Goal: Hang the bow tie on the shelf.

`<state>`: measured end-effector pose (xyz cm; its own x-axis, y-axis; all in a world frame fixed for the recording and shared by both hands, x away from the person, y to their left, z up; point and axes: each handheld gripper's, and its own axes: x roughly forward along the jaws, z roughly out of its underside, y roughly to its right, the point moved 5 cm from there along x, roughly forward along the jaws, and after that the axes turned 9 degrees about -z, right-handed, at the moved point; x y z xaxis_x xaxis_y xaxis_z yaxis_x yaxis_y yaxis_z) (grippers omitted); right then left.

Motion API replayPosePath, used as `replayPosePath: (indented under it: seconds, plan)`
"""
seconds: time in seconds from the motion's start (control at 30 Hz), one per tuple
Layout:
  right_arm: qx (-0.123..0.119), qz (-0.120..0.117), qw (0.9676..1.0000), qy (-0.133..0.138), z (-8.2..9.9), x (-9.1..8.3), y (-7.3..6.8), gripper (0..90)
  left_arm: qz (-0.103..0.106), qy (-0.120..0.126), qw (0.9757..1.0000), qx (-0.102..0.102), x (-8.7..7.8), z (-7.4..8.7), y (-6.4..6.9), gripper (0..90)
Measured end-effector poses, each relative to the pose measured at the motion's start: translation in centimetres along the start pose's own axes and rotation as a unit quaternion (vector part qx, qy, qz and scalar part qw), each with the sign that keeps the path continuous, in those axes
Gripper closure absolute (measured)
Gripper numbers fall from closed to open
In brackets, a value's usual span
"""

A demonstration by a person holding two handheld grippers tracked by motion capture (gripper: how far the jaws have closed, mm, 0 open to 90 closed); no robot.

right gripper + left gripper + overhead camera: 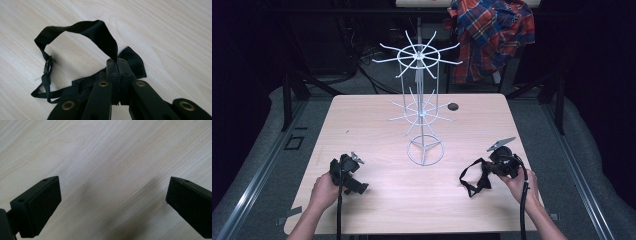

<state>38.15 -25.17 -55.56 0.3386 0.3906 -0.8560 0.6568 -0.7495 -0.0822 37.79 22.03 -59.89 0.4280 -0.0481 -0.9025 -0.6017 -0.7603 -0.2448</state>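
On the left of the pale wooden table (362, 125), the left gripper (354, 181) rests low over the bare top in the person's left hand (323, 191). Seen along its own jaws, they stand wide apart with nothing but wood grain between them. In the middle stands a white wire rack (422, 107), upright on a ring base, its two tiers of spokes bare. A plaid shirt (492, 30) hangs behind the table's far edge. Over on the right, the right gripper (117, 65) is pressed tight on a black bow tie (95, 30), pinching a fold of its strap. The rest of the strap loops out over the table, and the bow itself lies on the wood just beside the jaws.
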Motion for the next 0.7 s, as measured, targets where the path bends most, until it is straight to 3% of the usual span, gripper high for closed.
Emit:
replayPosePath:
  seconds: [0.4,0.7]
  plan:
    - [-0.035,0.010,0.9991,0.022,-1.3,-1.8,-1.4,90.0,-0.001,0.002,1.0000,0.000,0.0,0.0,0.0,0.0]
    - [-0.045,0.013,0.9978,0.047,-2.4,-3.4,-2.4,90.0,0.001,0.001,1.0000,-0.001,0.0,0.0,0.0,0.1]
